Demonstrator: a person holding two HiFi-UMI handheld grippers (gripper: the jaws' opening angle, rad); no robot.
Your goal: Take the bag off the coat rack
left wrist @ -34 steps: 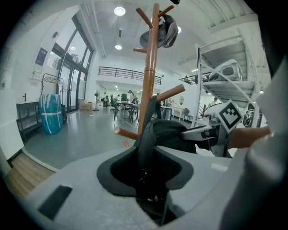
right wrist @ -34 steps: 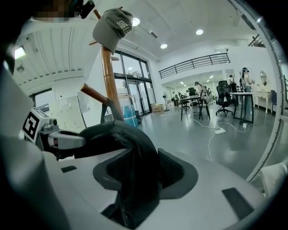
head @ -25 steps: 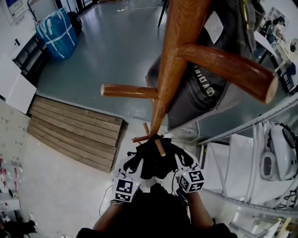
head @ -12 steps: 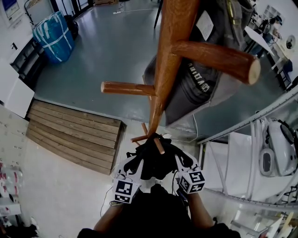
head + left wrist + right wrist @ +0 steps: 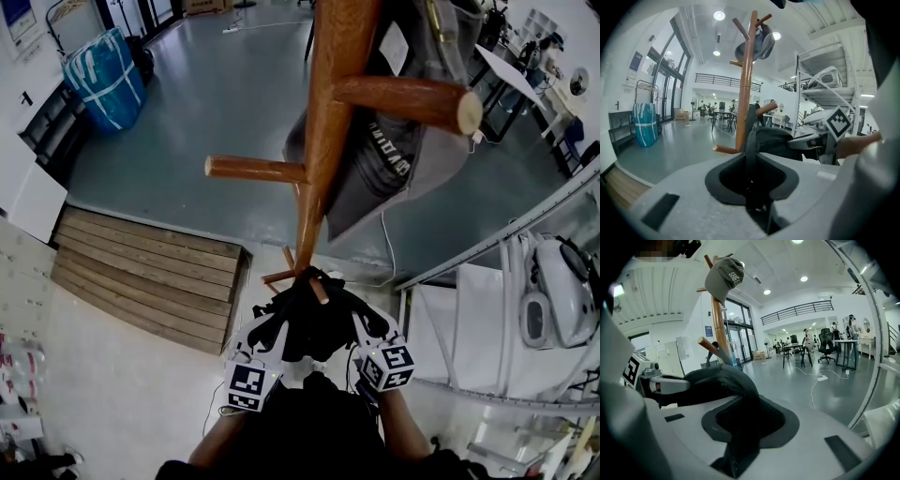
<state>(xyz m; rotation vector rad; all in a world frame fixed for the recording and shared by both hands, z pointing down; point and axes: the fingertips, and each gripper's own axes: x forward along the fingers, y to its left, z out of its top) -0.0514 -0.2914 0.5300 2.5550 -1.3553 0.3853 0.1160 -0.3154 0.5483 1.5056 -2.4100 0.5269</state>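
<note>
Holding the black bag [image 5: 305, 323] from both sides, low on the coat rack [image 5: 323, 141], hooked over a short peg [image 5: 319, 289]. Left gripper [image 5: 752, 183]: just squeezed in, now pinching a thin black strap [image 5: 751, 150]. Right gripper [image 5: 743, 427]: just squeezed in too, now clamped on a thick fold of the bag's dark cloth.

Next, most likely: lift both hands together, up and along the slant of the peg (tilted upward, so no pulling straight back, or risk a snag). Keep both grips tight. Keep both hands level to stop one side sagging. Go slow until clear of the peg's tip. Then bring the bag away. Try not to bump the coat rack or shake the grey cap [image 5: 724, 277] up top.
</note>
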